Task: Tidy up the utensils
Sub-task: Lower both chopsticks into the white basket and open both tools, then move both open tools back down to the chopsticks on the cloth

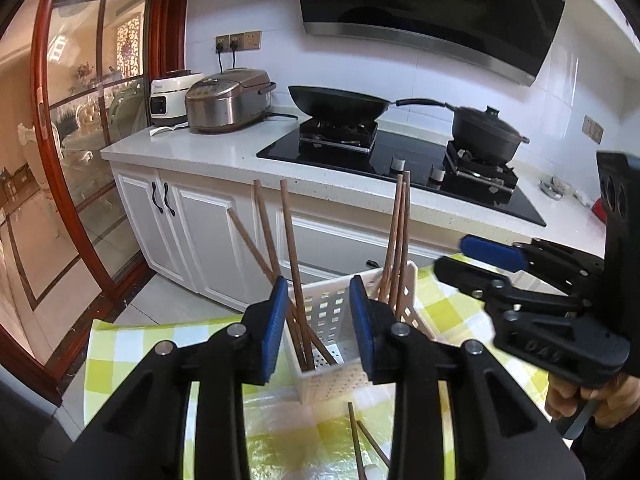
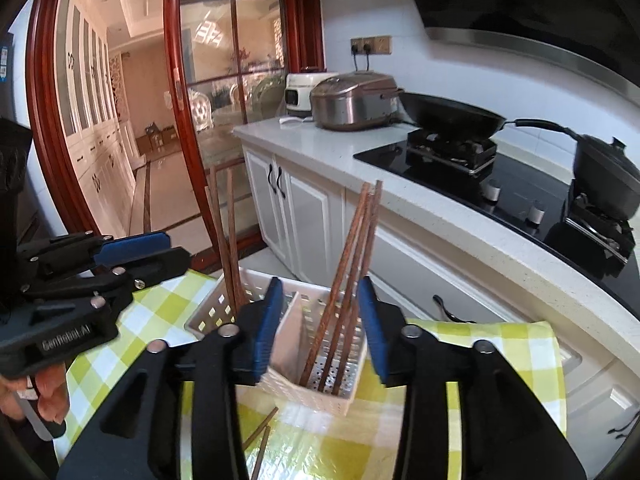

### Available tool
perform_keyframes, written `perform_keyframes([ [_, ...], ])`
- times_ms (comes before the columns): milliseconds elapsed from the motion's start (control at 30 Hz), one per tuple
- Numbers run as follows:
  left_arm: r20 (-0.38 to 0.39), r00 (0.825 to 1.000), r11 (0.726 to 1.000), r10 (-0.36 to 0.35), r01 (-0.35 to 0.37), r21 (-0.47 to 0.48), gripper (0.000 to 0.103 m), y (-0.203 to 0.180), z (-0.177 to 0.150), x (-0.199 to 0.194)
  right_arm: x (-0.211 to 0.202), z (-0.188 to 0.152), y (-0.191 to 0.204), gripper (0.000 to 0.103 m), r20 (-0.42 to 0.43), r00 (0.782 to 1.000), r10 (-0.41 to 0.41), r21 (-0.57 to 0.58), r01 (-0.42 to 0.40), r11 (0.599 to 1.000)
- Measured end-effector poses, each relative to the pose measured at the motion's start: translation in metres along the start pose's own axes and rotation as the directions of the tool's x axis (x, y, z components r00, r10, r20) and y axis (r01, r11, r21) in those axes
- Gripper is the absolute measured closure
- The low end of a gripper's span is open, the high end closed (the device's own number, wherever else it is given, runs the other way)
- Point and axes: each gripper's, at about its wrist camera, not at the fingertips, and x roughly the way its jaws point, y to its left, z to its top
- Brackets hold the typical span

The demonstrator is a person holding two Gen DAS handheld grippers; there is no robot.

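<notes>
Both claws apart, gripping nothing: left claw over holder left bin, right claw over right bin. Two chopsticks below, unsorted.

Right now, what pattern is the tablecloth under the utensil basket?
Yellow-green and white check on the tablecloth; right wrist view.

A table covered by a yellow-and-white checked cloth fills the lower frame; a white slotted basket and two loose chopsticks lie on it.
</notes>
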Motion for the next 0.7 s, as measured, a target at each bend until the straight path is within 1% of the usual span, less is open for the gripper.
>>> perform_keyframes([
  [100, 0.014, 1.000, 1.000, -0.011, 0.011, -0.015, 0.072, 0.003, -0.015, -0.013, -0.011, -0.022, -0.007, 0.060, -0.002, 1.000, 0.007, 0.024, -0.007, 1.000],
  [200, -0.002, 1.000, 0.999, -0.029, 0.029, -0.028, 0.072, 0.003, -0.041, -0.019, -0.012, -0.054, -0.014, 0.059, -0.039, 0.999, 0.016, 0.050, -0.014, 0.999],
  [300, -0.042, 0.997, 0.998, -0.059, 0.057, -0.034, 0.072, -0.002, -0.076, -0.016, -0.008, -0.091, -0.014, 0.058, -0.081, 0.997, 0.015, 0.066, -0.010, 0.998],
  [367, -0.085, 0.994, 0.997, -0.069, 0.067, -0.034, 0.072, -0.007, -0.107, -0.008, -0.003, -0.117, -0.012, 0.058, -0.112, 0.994, 0.020, 0.066, -0.013, 0.998],
  [433, -0.115, 0.990, 0.996, -0.087, 0.083, -0.038, 0.081, -0.011, -0.131, -0.001, 0.003, -0.140, -0.012, 0.055, -0.141, 0.989, 0.035, 0.075, -0.025, 0.997],
  [500, -0.140, 0.984, 0.992, -0.112, 0.102, -0.072, 0.090, -0.008, -0.154, 0.010, 0.008, -0.154, -0.013, 0.055, -0.164, 0.986, 0.037, 0.079, -0.024, 0.997],
  [600, -0.177, 0.979, 0.992, -0.101, 0.086, -0.087, 0.094, -0.004, -0.174, 0.025, 0.012, -0.166, -0.008, 0.055, -0.179, 0.983, 0.050, 0.066, -0.039, 0.997],
  [633, -0.188, 0.977, 0.993, -0.103, 0.089, -0.083, 0.095, -0.003, -0.178, 0.028, 0.013, -0.169, -0.006, 0.055, -0.184, 0.981, 0.054, 0.064, -0.043, 0.997],
  [700, -0.206, 0.970, 0.989, -0.128, 0.108, -0.105, 0.095, 0.001, -0.182, 0.036, 0.017, -0.171, 0.000, 0.055, -0.198, 0.978, 0.062, 0.061, -0.051, 0.997],
])
